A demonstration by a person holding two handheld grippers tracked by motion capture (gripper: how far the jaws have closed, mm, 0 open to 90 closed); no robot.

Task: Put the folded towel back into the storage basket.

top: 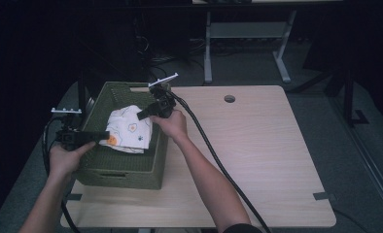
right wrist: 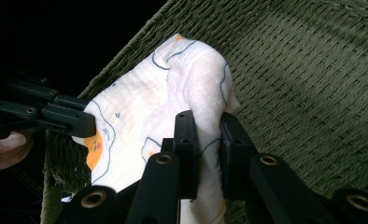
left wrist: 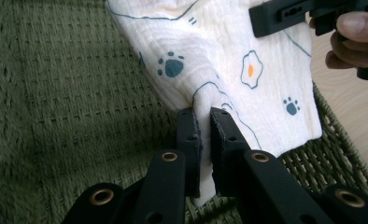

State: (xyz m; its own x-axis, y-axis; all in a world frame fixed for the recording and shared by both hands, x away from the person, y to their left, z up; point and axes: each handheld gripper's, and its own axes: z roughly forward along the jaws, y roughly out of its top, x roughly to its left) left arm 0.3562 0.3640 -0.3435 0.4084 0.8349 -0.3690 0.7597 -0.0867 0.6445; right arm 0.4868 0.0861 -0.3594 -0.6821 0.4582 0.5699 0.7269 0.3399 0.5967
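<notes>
A white cloth (top: 129,128) printed with paw marks and fried eggs hangs inside a green woven basket (top: 124,167). My left gripper (top: 103,137) comes in over the basket's left wall and is shut on one edge of the cloth (left wrist: 229,60), a fold pinched between its jaws (left wrist: 205,126). My right gripper (top: 141,115) reaches in from the right rim and is shut on the opposite edge of the cloth (right wrist: 140,112). The fabric bunches between the right gripper's pads (right wrist: 187,135). Both hold the cloth above the basket floor.
The basket stands on the left part of a light wooden table (top: 257,150) with a round hole (top: 229,98) near its far edge. A thick black cable (top: 214,155) trails across the table from the right gripper. Dark floor and desk legs (top: 208,48) lie beyond.
</notes>
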